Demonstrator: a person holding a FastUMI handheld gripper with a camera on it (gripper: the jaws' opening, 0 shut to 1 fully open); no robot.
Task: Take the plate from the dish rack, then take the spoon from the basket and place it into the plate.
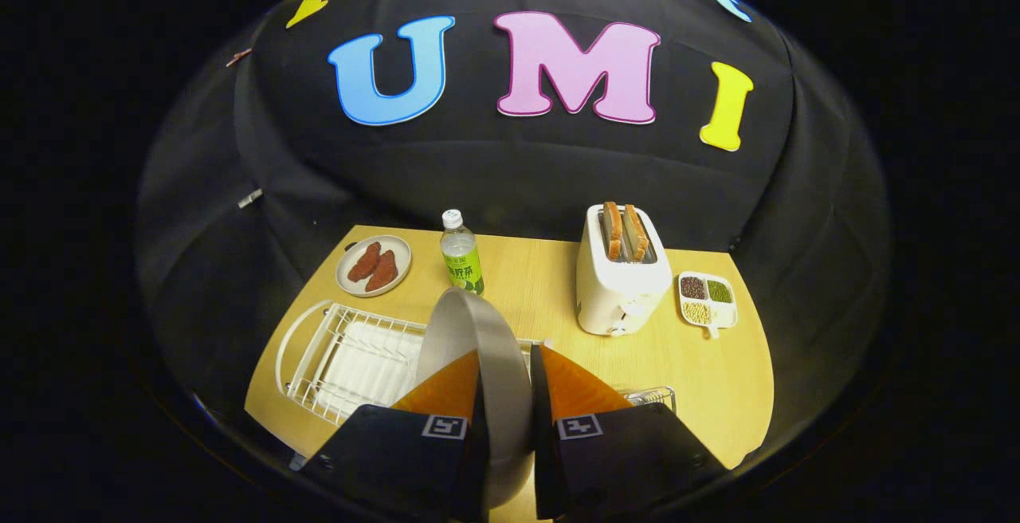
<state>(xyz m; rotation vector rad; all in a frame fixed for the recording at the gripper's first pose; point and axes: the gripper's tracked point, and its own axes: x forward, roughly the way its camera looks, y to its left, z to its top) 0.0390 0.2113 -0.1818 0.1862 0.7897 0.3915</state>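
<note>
Grey plate (478, 363) held edge-on in the gripper (506, 367), above the white dish rack (335, 355).

The jaws are closed on the plate, one orange finger pressing each face, so it stands upright between them over the rack's right end. A wire basket (653, 397) peeks out beside the right finger; I cannot tell what is in it. Beyond, the pale wooden counter (717, 379) carries a green-labelled bottle (460, 256), a small plate of reddish food (373, 265), a white toaster (621, 272) with two slices, and a divided dish of beans (706, 300). Black cloth walls the booth.
</note>
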